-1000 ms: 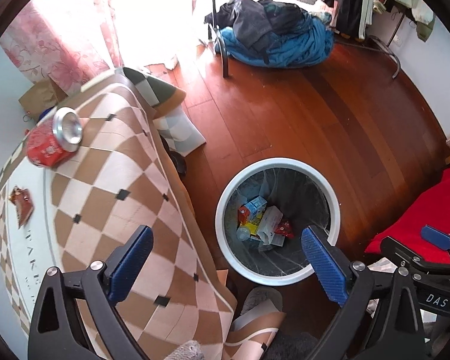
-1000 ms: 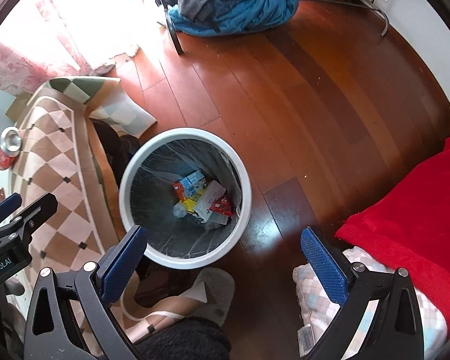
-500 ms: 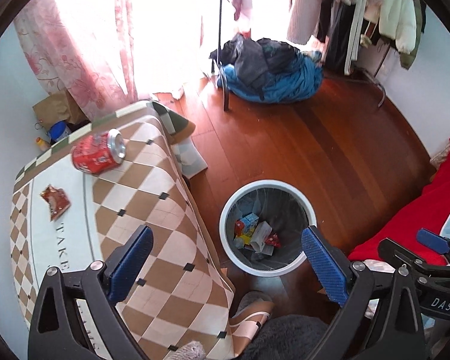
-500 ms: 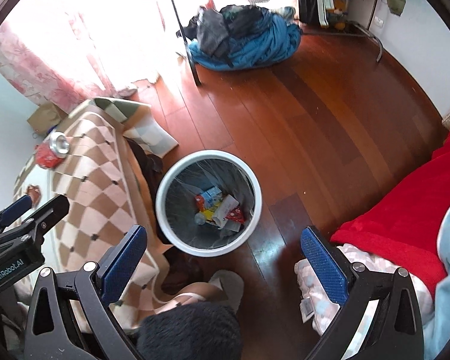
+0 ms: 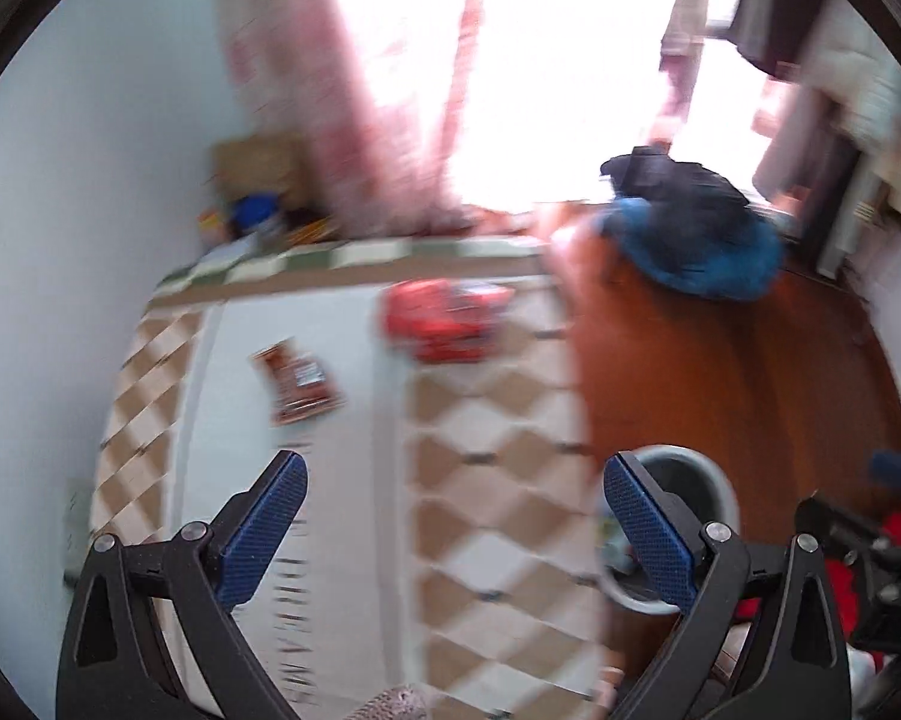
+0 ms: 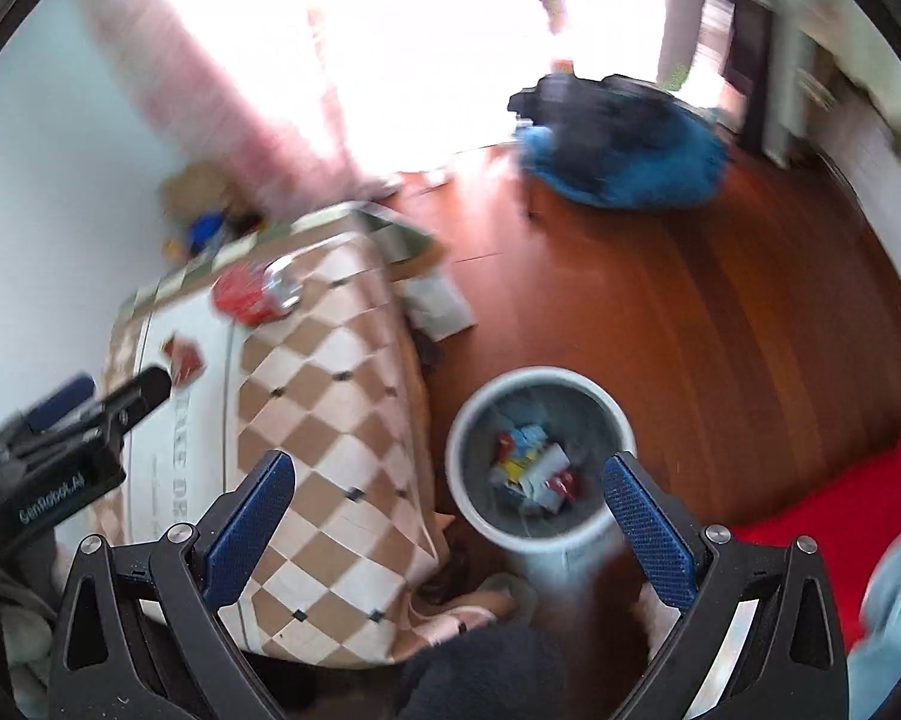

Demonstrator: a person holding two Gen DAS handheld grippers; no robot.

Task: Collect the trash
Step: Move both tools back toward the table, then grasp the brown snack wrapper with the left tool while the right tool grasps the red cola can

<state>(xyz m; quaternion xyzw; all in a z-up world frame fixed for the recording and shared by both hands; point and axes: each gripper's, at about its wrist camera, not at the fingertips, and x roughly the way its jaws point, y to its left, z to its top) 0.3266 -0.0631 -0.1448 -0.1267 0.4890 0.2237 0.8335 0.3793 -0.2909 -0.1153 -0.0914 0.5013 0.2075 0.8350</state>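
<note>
While a crushed red drink can [image 5: 444, 327] and a brown snack wrapper [image 5: 297, 381] lie uncollected on the checked-cloth desk [image 5: 498, 540], the white round bin [image 6: 540, 531] on the floor beside it already holds litter; left gripper [image 5: 453, 531] and right gripper [image 6: 450, 525] gape wide, empty.

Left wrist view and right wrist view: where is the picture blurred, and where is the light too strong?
Left wrist view: heavy motion blur smears the red can and the checked tablecloth; the window is blown out to white; only the left gripper stays sharp. Right wrist view: milder blur, the trash bin and its contents still readable; the window is again overexposed.
</note>
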